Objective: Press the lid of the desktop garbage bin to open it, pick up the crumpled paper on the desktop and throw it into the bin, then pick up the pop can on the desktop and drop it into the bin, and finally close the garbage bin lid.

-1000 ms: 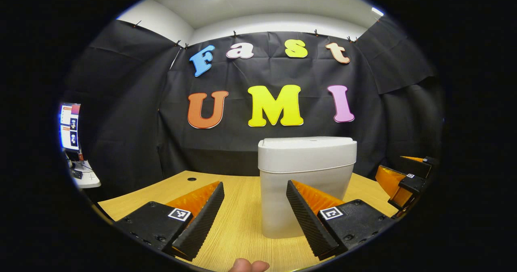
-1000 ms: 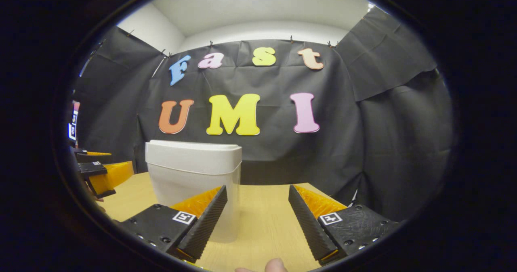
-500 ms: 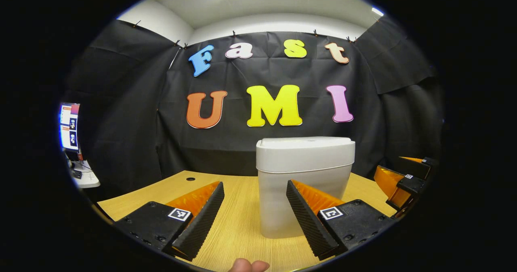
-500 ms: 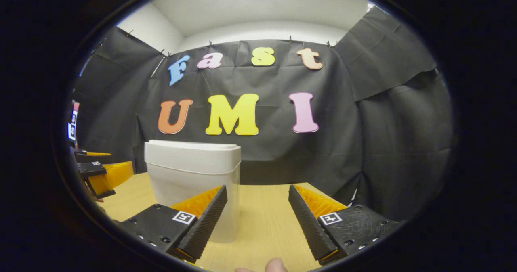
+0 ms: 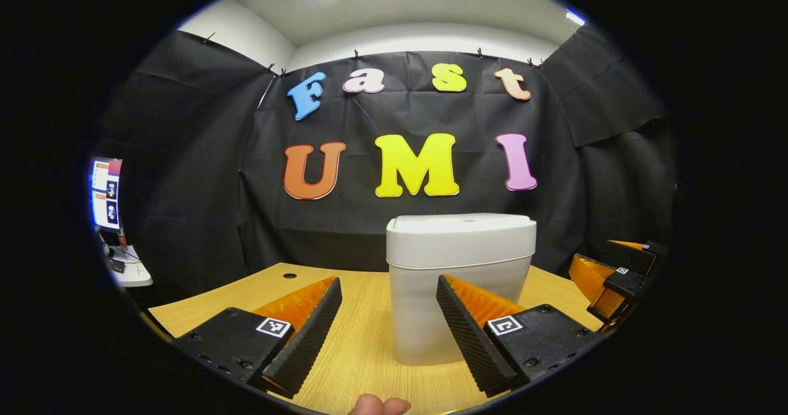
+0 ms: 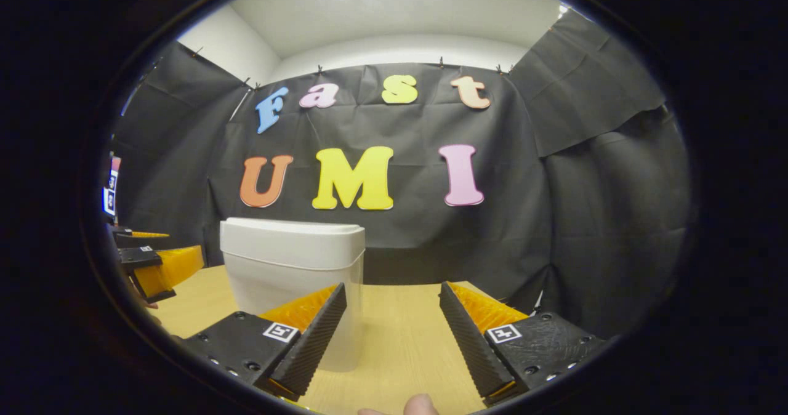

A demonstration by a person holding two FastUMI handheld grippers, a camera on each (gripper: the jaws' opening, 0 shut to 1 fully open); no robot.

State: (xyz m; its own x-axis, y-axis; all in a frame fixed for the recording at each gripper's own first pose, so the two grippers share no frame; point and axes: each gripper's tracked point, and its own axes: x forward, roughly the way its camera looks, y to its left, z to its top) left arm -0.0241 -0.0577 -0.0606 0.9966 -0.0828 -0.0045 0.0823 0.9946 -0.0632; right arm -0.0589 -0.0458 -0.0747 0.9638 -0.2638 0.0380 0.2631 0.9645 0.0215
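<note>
Lid down, both hand-held grippers wide open and empty

Here we are with the garbage bin (image 5: 460, 289) standing upright on the wooden surface (image 5: 363, 335), and its lid (image 5: 462, 223) sits flat and shut on top. Going by that, either the opening press is not yet made or everything is already in and closed; from these views I cannot tell which, and I spot no crumpled paper and no pop can on the stretch of surface in sight.

Left hand-held gripper (image 5: 389, 326): fingers spread wide, nothing between them, held low and level over the surface, pointing straight at the bin's front, near it but apart. A fingertip of the person peeks in at the bottom edge.

Right hand-held gripper (image 6: 393, 329): also gaping, also empty, low and level, aimed past the bin's right side, with the bin (image 6: 295, 286) sitting behind its left finger. In the right gripper view the left hand-held gripper hangs at the far left, beyond the bin
</note>
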